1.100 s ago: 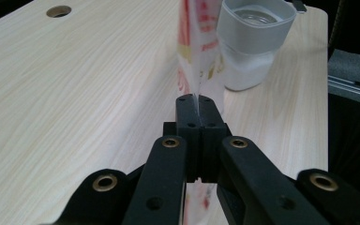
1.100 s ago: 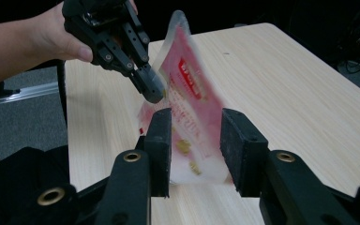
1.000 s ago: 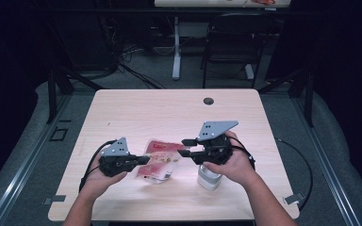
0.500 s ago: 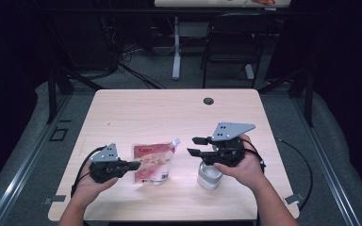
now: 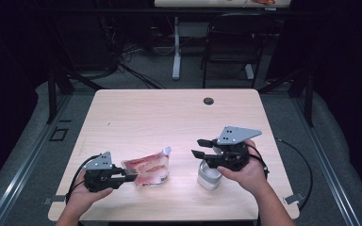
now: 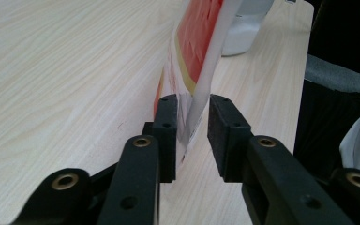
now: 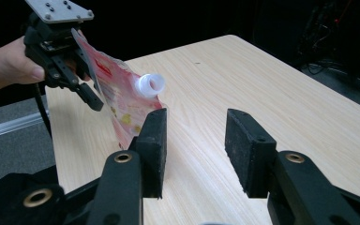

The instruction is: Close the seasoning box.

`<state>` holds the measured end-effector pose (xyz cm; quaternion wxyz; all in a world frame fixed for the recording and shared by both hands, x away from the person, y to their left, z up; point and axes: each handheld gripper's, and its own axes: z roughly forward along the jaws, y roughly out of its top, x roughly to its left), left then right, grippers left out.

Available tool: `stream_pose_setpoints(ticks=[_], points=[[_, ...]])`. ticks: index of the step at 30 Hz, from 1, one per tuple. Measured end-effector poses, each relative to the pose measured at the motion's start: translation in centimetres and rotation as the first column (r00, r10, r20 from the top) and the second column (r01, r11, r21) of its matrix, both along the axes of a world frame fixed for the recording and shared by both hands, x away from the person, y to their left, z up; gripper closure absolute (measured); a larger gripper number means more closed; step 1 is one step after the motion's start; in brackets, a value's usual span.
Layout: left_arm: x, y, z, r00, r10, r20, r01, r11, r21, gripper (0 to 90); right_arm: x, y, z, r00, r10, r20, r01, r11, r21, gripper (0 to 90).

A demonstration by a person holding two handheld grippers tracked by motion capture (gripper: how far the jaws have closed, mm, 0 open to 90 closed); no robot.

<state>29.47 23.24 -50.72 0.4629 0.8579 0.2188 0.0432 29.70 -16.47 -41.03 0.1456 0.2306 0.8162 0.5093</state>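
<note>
While your left tongs (image 5: 131, 177) have just been opening, the red spouted pouch (image 5: 150, 168) sits between their pads, seemingly no longer pinched, low over the table (image 5: 169, 117), and your right tongs (image 5: 199, 148) hang empty and wide above a white container (image 5: 209, 175)

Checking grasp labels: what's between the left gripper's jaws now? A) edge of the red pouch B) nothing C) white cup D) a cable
A: in the left gripper view the pouch edge stands between the left gripper pads with gaps either side; its jaws have just been opening. The cup sits under the right gripper.
</note>
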Motion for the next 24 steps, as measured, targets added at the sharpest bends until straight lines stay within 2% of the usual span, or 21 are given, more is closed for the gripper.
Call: stream_pose_setpoints(ticks=[5,8,12,16,24], points=[[-0.1,0.2,-0.2,0.999,0.042,-0.014,-0.042,0.999,-0.012,60.7,-0.2,-0.2,-0.5,0.9994,-0.033,0.005,0.033,0.9993,-0.016,60.5],[-0.2,0.6,-0.4,0.997,0.077,-0.005,-0.077,0.9969,-0.014,55.1,-0.1,-0.6,-0.7,0.998,-0.064,0.001,0.064,0.9978,-0.016,60.5],[-0.3,1.0,-0.6,0.9942,0.107,-0.006,-0.107,0.9942,0.006,53.0,-0.2,-1.2,-1.0,0.9951,-0.099,0.0,0.099,0.9951,-0.008,61.5],[-0.6,1.5,-0.7,0.9926,0.122,-0.006,-0.122,0.9926,0.0,51.9,-0.3,-1.7,-1.3,0.9941,-0.108,-0.009,0.108,0.9941,0.0,63.3],[-1.0,2.6,-0.8,0.9876,0.157,-0.003,-0.157,0.9876,0.0,51.7,-0.2,-2.6,-1.1,0.991,-0.133,-0.014,0.133,0.991,0.012,73.8]])
